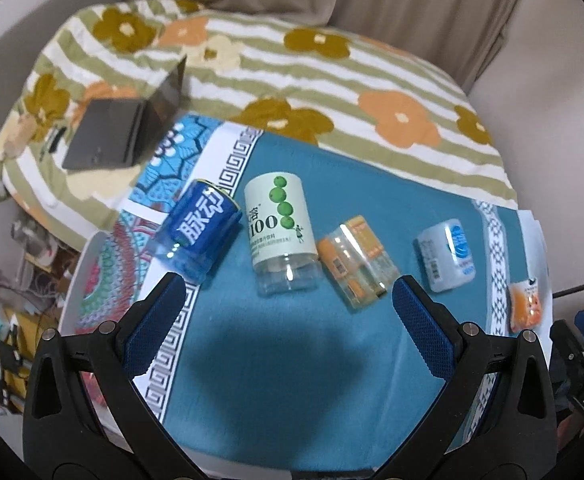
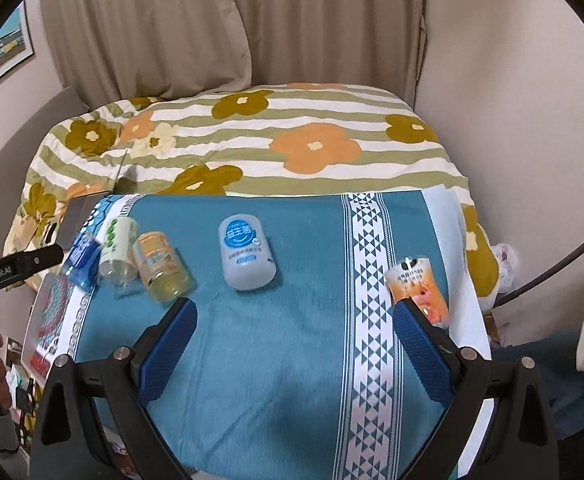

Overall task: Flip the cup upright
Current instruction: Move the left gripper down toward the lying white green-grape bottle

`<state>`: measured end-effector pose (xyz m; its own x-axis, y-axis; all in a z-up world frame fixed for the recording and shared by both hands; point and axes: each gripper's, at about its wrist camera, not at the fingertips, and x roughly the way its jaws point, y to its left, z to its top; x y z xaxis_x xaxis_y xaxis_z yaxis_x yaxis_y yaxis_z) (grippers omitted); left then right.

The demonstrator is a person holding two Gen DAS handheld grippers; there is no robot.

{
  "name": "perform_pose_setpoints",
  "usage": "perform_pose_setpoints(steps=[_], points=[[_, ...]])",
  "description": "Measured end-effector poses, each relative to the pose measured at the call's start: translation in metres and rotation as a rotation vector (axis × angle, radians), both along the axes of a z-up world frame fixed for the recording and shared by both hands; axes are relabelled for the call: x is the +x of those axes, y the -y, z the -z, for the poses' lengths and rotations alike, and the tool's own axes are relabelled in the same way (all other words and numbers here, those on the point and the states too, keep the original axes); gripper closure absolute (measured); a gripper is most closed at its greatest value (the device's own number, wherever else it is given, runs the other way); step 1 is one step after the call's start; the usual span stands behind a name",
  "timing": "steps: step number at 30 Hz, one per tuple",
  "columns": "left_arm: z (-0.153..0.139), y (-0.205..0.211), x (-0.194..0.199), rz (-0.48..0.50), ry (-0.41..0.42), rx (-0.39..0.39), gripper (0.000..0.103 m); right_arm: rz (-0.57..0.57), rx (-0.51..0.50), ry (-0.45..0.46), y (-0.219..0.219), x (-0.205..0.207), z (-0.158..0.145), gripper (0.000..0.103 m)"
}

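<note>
Several cut-bottle cups lie on their sides on a teal cloth: a blue cup, a white cup with green dots, a clear cup with orange labels, a pale cup with a blue label, and an orange cup at the right edge. The same cups show in the right wrist view: blue, green-dotted, orange-labelled, pale blue, orange. My left gripper is open above the cloth, near the cups. My right gripper is open, its right finger beside the orange cup.
A bed with a flowered, striped quilt lies behind the cloth, with curtains beyond. A dark open box rests on the quilt at the left. The left gripper's handle shows at the left edge. Clutter lies on the floor at the left.
</note>
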<state>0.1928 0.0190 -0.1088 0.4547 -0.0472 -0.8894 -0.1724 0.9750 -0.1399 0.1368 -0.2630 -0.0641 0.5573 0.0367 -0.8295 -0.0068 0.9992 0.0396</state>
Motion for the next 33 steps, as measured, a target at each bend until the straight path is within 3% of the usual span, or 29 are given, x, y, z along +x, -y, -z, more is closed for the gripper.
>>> perform_pose_setpoints(steps=[8, 12, 25, 29, 33], points=[[0.049, -0.002, 0.045, 0.028, -0.143, -0.028, 0.0, 0.051, -0.007, -0.065, -0.005, 0.049, 0.022, 0.005], [0.071, -0.001, 0.056, 0.039, -0.208, -0.03, 0.005, 0.061, -0.006, -0.1, -0.007, 0.067, 0.034, 0.005], [0.101, -0.004, 0.076, 0.056, -0.282, -0.03, 0.01, 0.03, -0.005, -0.187, -0.025, 0.092, 0.066, 0.005], [0.106, -0.005, 0.078, 0.054, -0.299, -0.041, 0.032, 0.029, -0.007, -0.197, -0.027, 0.097, 0.069, 0.005], [0.107, -0.002, 0.078, 0.064, -0.292, -0.032, 0.032, 0.027, -0.006, -0.204, -0.029, 0.097, 0.072, 0.005]])
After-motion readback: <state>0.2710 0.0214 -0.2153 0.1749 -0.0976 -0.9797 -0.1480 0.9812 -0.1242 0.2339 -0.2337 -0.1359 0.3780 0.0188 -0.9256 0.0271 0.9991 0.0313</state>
